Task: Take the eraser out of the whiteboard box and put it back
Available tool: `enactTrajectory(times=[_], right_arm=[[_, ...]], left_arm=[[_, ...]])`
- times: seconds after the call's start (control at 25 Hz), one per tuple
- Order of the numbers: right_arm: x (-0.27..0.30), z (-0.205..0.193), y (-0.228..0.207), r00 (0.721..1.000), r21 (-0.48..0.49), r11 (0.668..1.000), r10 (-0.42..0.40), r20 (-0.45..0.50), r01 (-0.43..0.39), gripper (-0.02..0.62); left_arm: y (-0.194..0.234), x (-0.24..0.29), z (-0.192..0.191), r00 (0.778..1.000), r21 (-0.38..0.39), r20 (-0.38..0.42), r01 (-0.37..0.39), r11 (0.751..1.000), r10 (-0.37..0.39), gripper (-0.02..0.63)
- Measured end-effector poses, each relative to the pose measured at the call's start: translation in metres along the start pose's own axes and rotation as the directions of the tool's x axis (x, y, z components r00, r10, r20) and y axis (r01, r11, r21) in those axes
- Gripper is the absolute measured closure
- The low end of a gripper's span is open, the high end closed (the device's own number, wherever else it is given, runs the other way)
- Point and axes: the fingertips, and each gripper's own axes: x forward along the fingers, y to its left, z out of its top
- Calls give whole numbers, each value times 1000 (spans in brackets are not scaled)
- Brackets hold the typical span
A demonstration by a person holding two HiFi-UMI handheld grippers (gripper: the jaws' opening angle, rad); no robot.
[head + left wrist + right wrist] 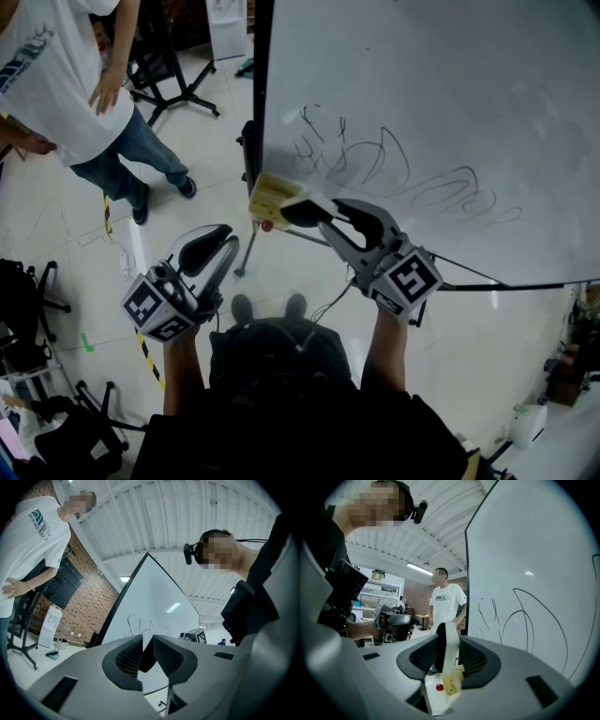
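At the whiteboard's (450, 94) lower left corner: right tongs (323, 216) clenched on the eraser (302, 212). Right gripper view confirms it. The eraser (449, 651) stands edge-on between the two ribbed pads, pale back towards the whiteboard (534, 550), dark felt away from it. Both pads press its faces.

Whiteboard box (272, 195): pale yellow, sits at that same corner, just beside the eraser on the side away from the person holding the tongs. A small red dot (267, 226) shows right below it. The eraser is outside the box (contact between the two cannot be judged from the head view).

Left tongs (225, 239): off the whiteboard's left edge, well apart from the box, over the floor (75, 234). In the left gripper view the tongs (146, 641) have their tips drawn together and nothing between the pads; the whiteboard (154, 602) shows beyond them.

Whiteboard surface: dark looping scribbles (394, 169) across its lower part, nearest the corner where the eraser is held.

Surroundings: a bystander (66, 66) in a white T-shirt and jeans stands well to the left of the whiteboard, one hand at the hip. A black tripod stand (178, 84) is between that person and the whiteboard's left edge.
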Motion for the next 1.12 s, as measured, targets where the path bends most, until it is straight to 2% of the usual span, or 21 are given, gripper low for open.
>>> enactTrajectory(times=[0.76,1.12], right_arm=[[45,-40,-15,994,-21,1000,-10,-105,8,436],[71,-69,-19,985,-23,1000,14,-171,-18,436]], left_arm=[[4,-6,-3,1000,-1,-11,-18,1000,18,541],[5,-7,-3,1000,-1,-22,-22,1000,22,541]])
